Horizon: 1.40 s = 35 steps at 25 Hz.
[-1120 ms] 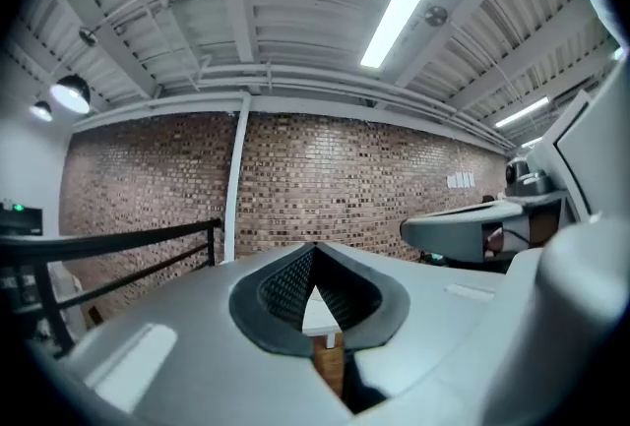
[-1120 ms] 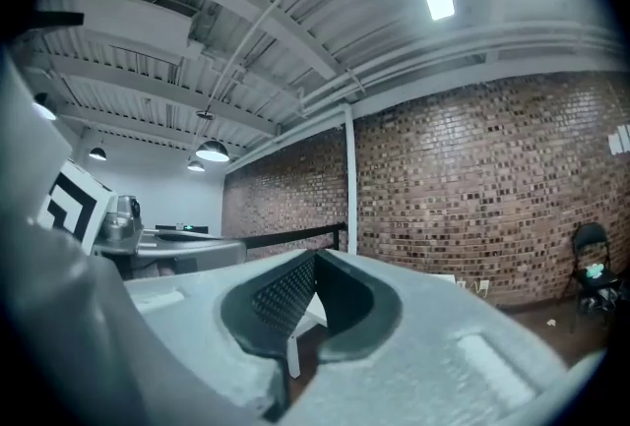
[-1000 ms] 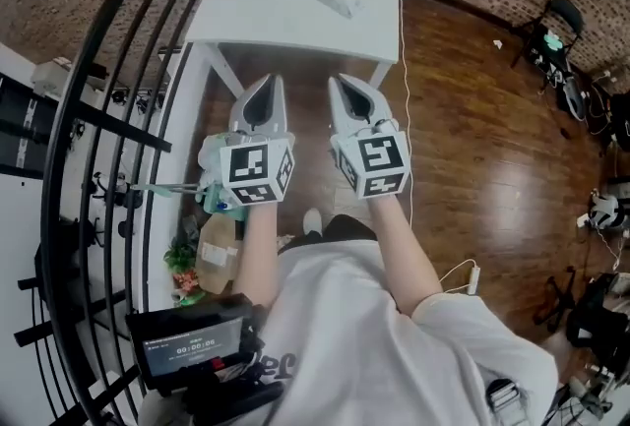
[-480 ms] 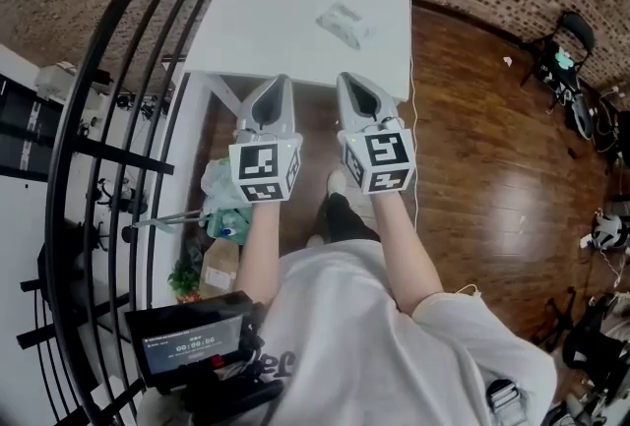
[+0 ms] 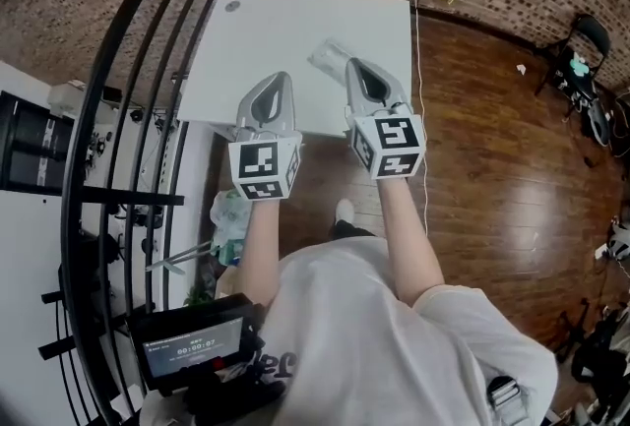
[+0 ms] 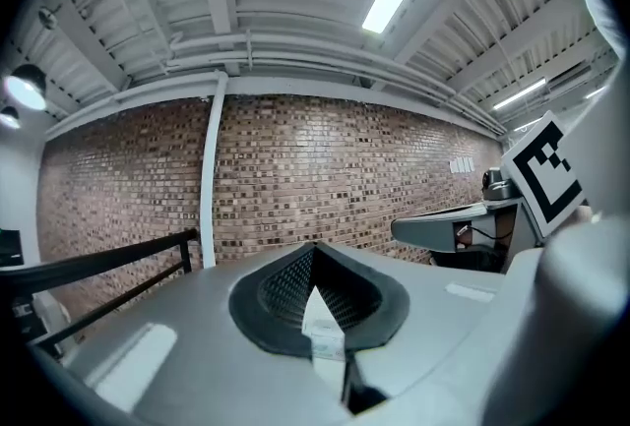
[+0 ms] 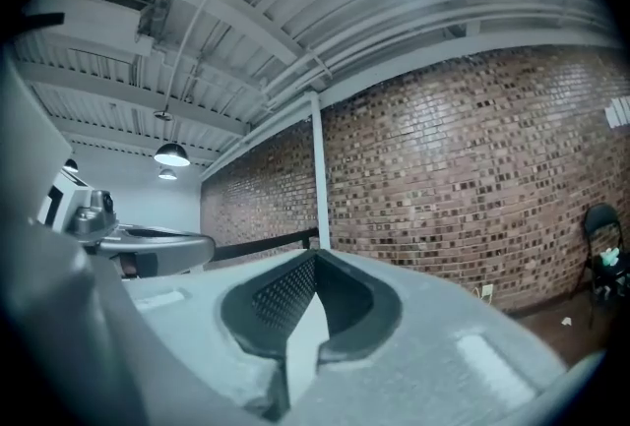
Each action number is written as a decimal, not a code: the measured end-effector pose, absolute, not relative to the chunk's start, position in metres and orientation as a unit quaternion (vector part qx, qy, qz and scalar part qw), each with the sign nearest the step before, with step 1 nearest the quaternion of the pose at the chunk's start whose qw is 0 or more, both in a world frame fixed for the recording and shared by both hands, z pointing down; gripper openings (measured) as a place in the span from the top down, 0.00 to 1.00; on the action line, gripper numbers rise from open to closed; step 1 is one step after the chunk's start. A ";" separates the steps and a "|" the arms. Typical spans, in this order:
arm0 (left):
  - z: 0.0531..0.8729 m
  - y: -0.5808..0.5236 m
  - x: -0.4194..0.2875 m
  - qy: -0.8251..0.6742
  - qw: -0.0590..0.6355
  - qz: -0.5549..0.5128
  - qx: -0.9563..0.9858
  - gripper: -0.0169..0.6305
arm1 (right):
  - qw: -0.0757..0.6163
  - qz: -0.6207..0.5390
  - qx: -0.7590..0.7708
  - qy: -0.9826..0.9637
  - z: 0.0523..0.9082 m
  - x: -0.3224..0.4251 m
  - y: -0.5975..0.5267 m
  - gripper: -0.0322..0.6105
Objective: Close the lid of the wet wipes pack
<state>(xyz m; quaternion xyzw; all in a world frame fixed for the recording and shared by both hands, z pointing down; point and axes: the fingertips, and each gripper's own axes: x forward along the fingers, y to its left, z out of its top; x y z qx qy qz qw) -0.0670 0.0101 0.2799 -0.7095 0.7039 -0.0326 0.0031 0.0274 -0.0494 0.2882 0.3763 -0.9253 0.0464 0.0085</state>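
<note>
Both forearms reach forward side by side, the grey left gripper (image 5: pixel 279 85) and grey right gripper (image 5: pixel 359 75) level over the near edge of the white rectangular table (image 5: pixel 258 32), jaws pressed together on nothing. Just beyond the right tips, far right on the table, lies the pale soft wet wipes pack (image 5: pixel 328 54). This looks like the approach; next, one gripper must descend onto the lid.

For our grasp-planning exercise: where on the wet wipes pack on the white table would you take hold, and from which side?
The wet wipes pack lies flat on the white table, so only its top and edges are reachable. Probably pinch across its narrow width from above, with the nearer right gripper.
</note>
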 end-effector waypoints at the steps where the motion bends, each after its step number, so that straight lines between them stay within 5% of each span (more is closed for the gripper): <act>1: 0.278 0.004 -0.064 0.703 0.004 -0.034 -0.710 0.95 | 0.008 0.056 0.385 -0.921 0.289 0.033 -0.060 0.97; 8: 0.307 -0.071 -0.086 0.692 -0.026 -0.042 -0.720 0.95 | 0.041 0.051 0.362 -0.930 0.316 -0.023 -0.094 0.97; 14: 0.309 -0.082 -0.073 0.679 -0.032 -0.036 -0.733 0.95 | 0.054 0.085 0.417 -0.903 0.328 0.019 -0.125 0.97; 22: 0.324 -0.188 -0.153 0.637 -0.047 -0.034 -0.768 0.95 | 0.084 0.096 0.486 -0.865 0.351 -0.022 -0.236 0.97; 35: 0.397 -0.261 -0.111 0.527 -0.112 -0.074 -0.839 0.95 | 0.181 0.134 0.478 -0.849 0.437 -0.030 -0.261 0.97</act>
